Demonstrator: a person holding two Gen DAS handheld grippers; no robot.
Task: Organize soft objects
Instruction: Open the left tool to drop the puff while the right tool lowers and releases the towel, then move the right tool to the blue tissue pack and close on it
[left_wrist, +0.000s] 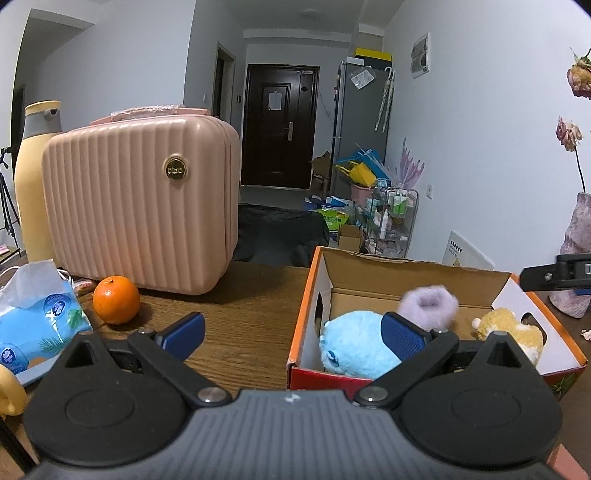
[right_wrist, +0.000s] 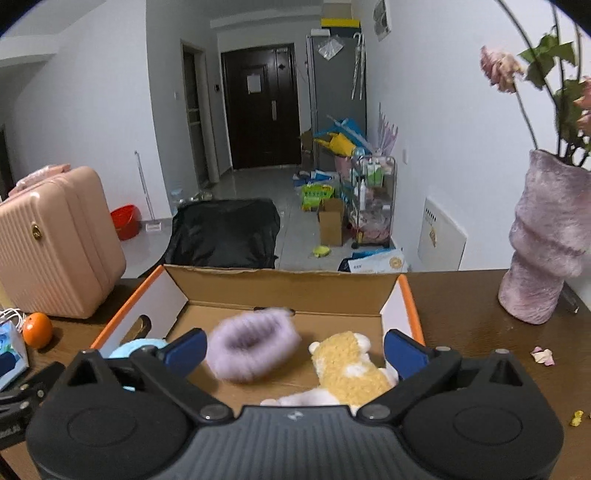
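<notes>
The right hand-held gripper (right_wrist: 293, 345) is hovering over the open orange-edged cardboard box (right_wrist: 284, 284) with its blue-padded fingers (right_wrist: 186, 349) spread wide and gripping nothing. The fluffy lilac ring-shaped scrunchie (right_wrist: 253, 345) is appearing motion-blurred between those fingers, nearer the left one; whether it is resting on the box floor or is airborne cannot be determined. Its long axis is running roughly left to right across the fingers' gap. The yellow-and-white plush toy (right_wrist: 349, 369) is lying inside the box just beside the scrunchie, toward the right finger.

The left hand-held gripper (left_wrist: 293, 332) is positioned at the box's left side, fingers likewise spread and empty, with the light-blue plush toy (left_wrist: 354, 345) lying in the box directly behind its right finger. The right hand-held gripper is judged nearer to the scrunchie. All three soft items are appearing within the box walls.
</notes>
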